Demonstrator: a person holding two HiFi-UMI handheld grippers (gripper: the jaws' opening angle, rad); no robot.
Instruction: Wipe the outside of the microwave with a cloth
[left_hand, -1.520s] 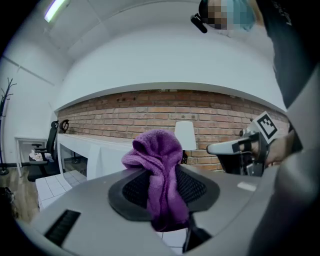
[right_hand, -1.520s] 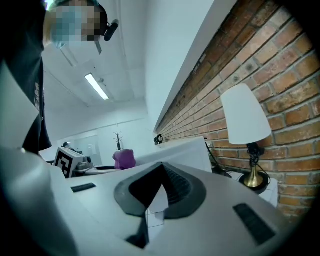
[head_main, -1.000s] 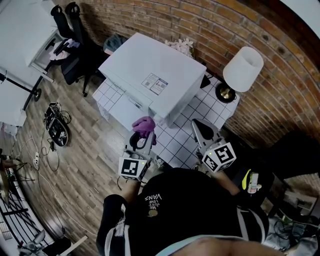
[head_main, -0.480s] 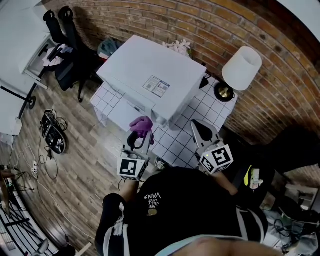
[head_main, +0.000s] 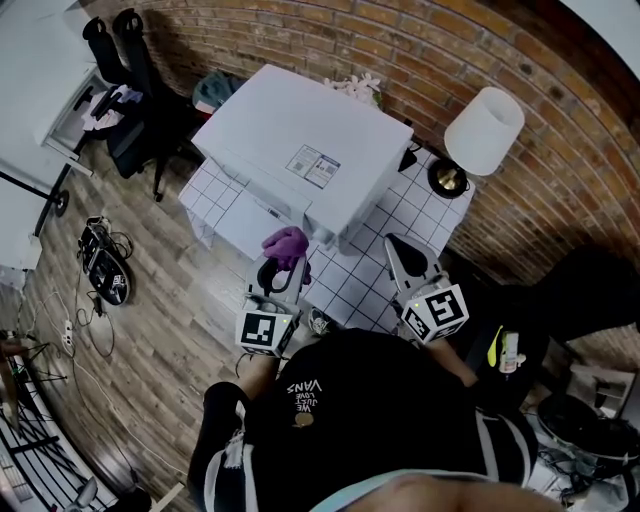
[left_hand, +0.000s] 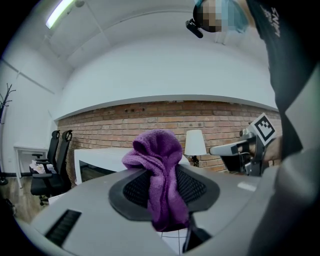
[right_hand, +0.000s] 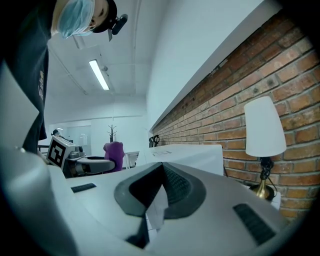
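The white microwave (head_main: 300, 150) sits on a white tiled surface (head_main: 400, 215) against the brick wall, its door face turned toward me. At its near front corner is the purple cloth (head_main: 287, 243), bunched and clamped between the jaws of my left claw (head_main: 283, 262), with a fold standing up above the pads and a tail hanging below them. From the left gripper view the cloth (left_hand: 160, 175) fills the middle, and the microwave (left_hand: 100, 167) lies directly ahead and slightly left of it. Whether cloth and casing touch I cannot tell.

The microwave's long front face runs away to the left of that corner, so I judge the coming wipe to be a leftward sweep along it.

My right claw (head_main: 405, 258) hangs over the tiles to the right of the microwave, jaws drawn together on nothing, farther from the casing than the left. A white-shaded lamp (head_main: 483, 130) stands right of the microwave.
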